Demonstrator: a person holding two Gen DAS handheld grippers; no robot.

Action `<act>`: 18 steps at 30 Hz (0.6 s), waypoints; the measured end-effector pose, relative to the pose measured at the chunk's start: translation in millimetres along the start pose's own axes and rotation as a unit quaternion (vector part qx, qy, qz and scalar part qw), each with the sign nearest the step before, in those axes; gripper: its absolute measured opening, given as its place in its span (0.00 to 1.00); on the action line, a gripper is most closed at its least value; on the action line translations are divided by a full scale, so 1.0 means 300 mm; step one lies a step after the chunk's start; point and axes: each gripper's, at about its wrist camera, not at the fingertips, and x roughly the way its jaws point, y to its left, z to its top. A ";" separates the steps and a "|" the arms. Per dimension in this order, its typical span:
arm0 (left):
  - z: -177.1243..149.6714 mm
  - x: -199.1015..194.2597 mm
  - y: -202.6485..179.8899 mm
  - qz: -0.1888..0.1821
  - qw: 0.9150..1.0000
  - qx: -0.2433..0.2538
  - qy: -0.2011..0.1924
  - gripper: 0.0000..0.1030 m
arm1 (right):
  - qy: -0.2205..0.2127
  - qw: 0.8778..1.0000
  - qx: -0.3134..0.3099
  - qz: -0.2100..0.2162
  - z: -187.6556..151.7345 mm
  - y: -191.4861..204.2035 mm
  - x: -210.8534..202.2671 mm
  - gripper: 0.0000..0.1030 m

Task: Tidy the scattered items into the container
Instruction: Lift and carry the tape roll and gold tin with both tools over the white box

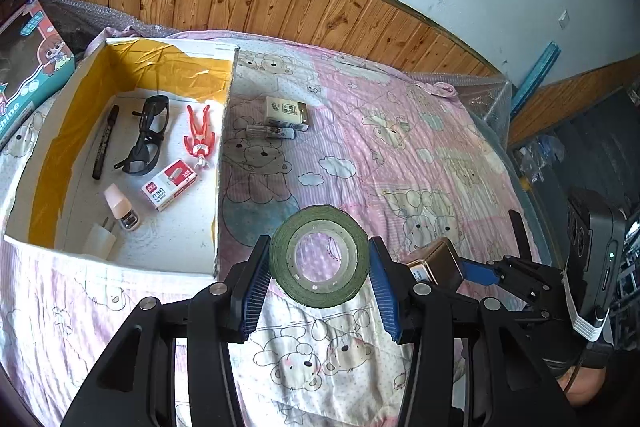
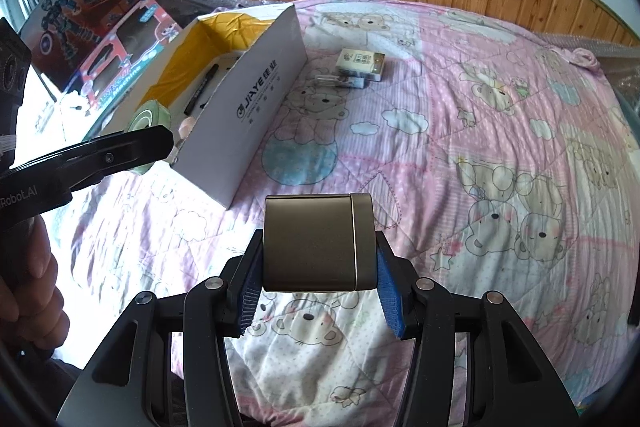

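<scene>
Two tools are both loaded up over the bed point(image 2: 500, 99). Left tool point(image 1: 320, 263) has its blue pads pinched on a green tape roll point(image 1: 319, 256), hanging just right of the cardboard box point(image 1: 225, 131) wall. Right tool point(image 2: 316, 283) is clamped on a grey metal tin point(image 2: 318, 243), well clear of the box's near corner. Plenty of open quilt to the right. One small cream box point(image 1: 286, 112) sits on the bed near the box wall.

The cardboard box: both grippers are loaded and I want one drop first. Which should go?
Left, probably. Its gripper holds the green tape roll beside the box wall; the right gripper, holding the metal case, sits farther off.
</scene>
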 end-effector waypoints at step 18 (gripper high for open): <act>-0.076 -0.215 0.170 0.036 0.996 -0.065 -0.055 0.47 | -0.023 0.996 -0.084 0.036 0.052 0.221 -0.079 0.51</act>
